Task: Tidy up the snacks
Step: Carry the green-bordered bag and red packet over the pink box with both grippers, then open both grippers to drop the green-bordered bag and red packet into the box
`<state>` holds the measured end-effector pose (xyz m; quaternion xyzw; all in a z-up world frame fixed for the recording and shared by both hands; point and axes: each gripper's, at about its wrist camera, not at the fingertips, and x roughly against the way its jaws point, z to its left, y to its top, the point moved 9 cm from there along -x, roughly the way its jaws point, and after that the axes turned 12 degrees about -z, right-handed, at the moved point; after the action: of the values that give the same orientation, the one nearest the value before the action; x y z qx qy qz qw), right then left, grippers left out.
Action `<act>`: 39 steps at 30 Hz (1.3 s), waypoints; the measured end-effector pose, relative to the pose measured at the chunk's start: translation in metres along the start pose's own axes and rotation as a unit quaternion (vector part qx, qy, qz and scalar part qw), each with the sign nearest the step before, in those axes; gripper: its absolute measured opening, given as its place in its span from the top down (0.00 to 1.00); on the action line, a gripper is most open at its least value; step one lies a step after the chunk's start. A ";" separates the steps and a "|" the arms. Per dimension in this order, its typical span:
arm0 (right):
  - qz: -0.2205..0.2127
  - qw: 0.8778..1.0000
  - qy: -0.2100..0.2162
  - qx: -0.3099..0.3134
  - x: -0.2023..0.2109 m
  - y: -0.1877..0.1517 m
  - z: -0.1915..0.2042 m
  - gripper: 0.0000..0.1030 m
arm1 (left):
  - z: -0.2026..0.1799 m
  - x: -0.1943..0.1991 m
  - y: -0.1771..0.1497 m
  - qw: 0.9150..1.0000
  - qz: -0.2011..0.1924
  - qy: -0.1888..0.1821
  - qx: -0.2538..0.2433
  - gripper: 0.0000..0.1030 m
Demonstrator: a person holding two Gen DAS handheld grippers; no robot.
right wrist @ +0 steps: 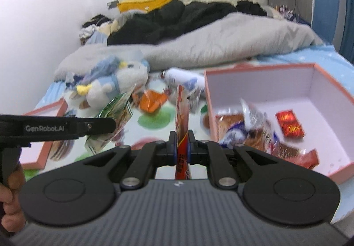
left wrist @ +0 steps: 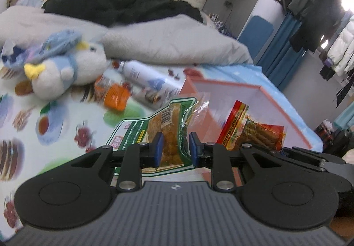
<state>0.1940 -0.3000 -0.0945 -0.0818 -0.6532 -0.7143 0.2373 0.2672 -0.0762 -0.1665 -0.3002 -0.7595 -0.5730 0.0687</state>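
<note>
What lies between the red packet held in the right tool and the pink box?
Nothing visible. The red snack packet, clamped edge-on in the right tool, hangs just left of the pink box. Only the box's near left wall separates them; the box is open-topped, with snacks already inside.

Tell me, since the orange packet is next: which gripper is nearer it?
Left, though only slightly. The left gripper, shut on a green packet, is just short of the orange packet. The right gripper, shut on a red packet, sits beside the box.

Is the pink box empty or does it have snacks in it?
Partly filled: the pink box has several snack packets on its floor, lid off.
</note>
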 end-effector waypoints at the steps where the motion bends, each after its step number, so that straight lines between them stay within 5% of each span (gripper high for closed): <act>1: -0.006 1.000 -0.001 0.001 0.001 0.006 -0.001 0.89 | -0.004 0.001 0.007 1.000 -0.006 -0.002 -0.002 0.72; 11: -0.066 0.998 -0.022 0.005 0.016 0.064 -0.025 0.89 | -0.056 -0.002 0.058 0.998 -0.045 -0.028 -0.035 0.73; 22: -0.098 0.994 -0.054 -0.002 0.019 0.086 -0.074 0.89 | -0.118 -0.033 0.078 0.995 -0.049 -0.068 -0.059 0.73; 39: -0.042 0.991 -0.120 -0.041 -0.021 0.026 -0.182 0.86 | -0.180 -0.146 0.023 0.992 0.028 -0.070 -0.101 0.83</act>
<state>0.2590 -0.4730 -0.1041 -0.1497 -0.6500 -0.7347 0.1234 0.3547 -0.2918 -0.1532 -0.3667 -0.6921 -0.6217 0.0008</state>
